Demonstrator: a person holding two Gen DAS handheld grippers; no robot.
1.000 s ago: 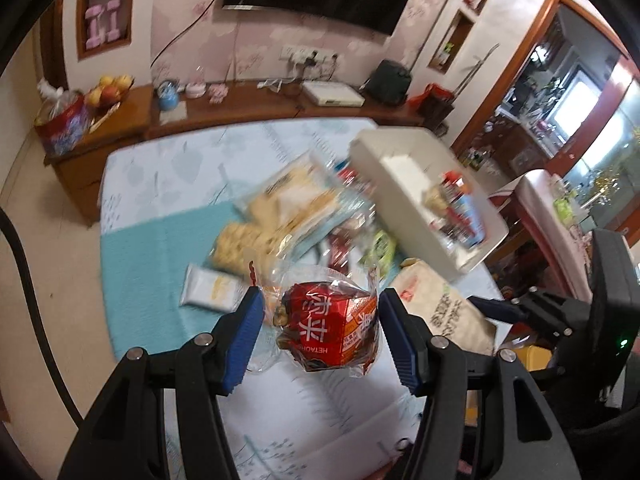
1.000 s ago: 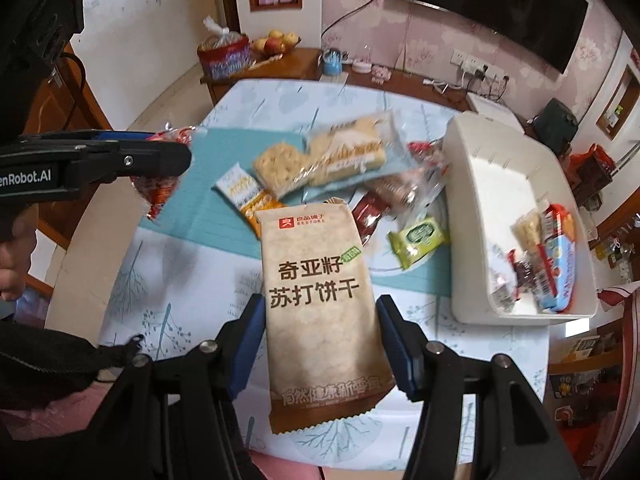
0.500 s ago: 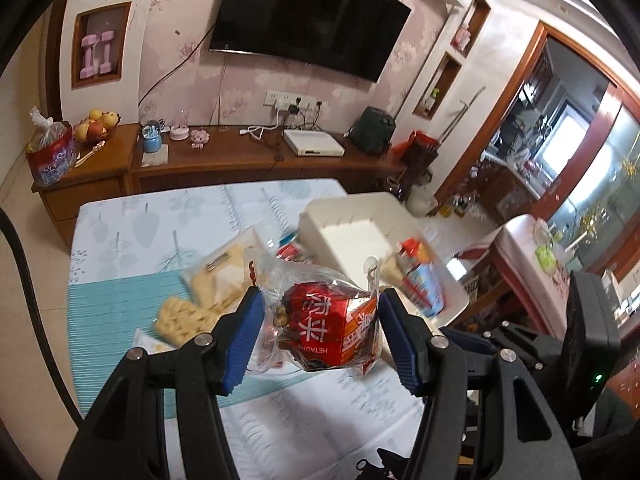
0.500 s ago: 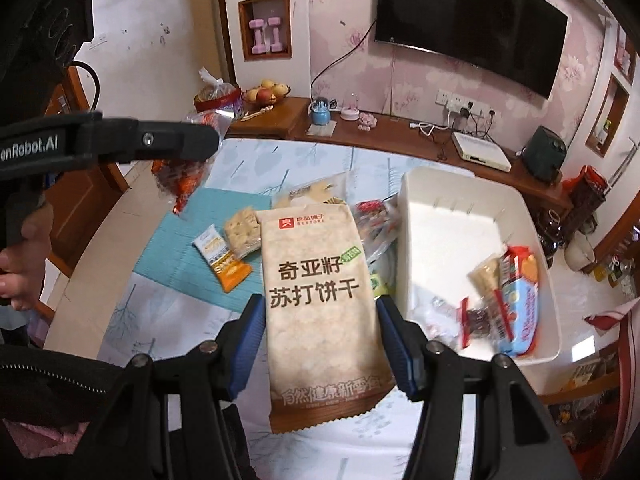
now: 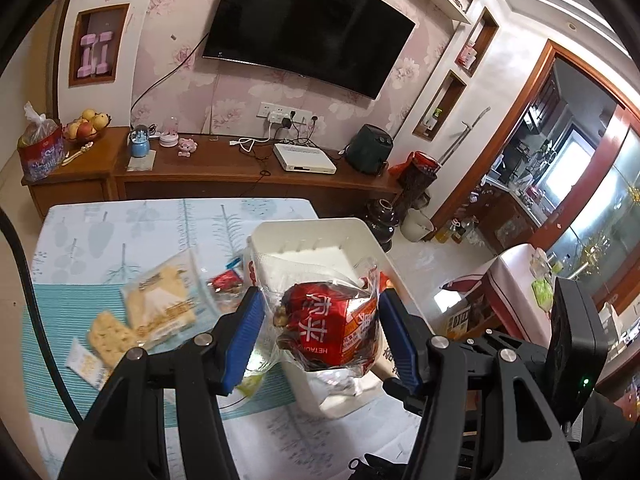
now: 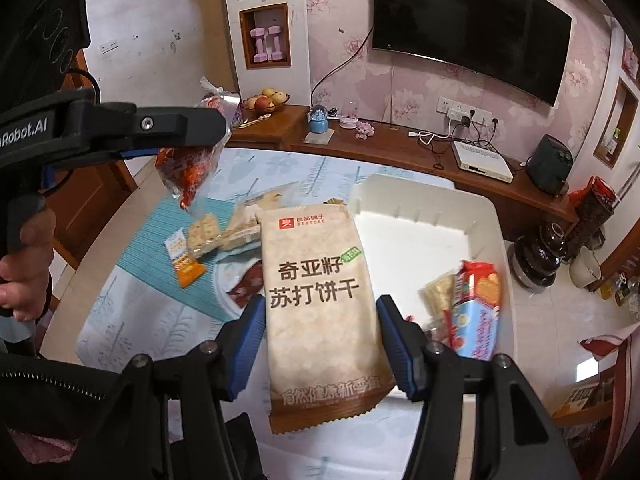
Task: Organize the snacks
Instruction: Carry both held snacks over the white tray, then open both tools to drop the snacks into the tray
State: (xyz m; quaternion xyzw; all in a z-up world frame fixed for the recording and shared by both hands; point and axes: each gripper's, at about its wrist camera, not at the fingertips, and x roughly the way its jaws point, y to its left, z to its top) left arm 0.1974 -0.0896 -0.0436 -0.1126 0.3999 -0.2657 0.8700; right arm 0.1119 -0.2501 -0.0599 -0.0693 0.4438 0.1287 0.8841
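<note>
Right tool (image 6: pixel 322 334) gripping tan cracker packet (image 6: pixel 320 300), white bin (image 6: pixel 492 240) beyond

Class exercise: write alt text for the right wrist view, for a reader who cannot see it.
The right gripper holds a tan cracker packet above a table, beside a white bin already holding snacks. At upper left, the left gripper carries a red snack bag.

- A dark television (image 5: pixel 308 24) hangs on pink floral wallpaper (image 5: pixel 240 92).
- Below runs a long wooden cabinet (image 5: pixel 240 170), a fruit bowl (image 5: pixel 86 126) at its left end.
- Pale glossy floor tiles (image 5: pixel 440 256) reflect daylight from a doorway (image 5: pixel 560 160).
</note>
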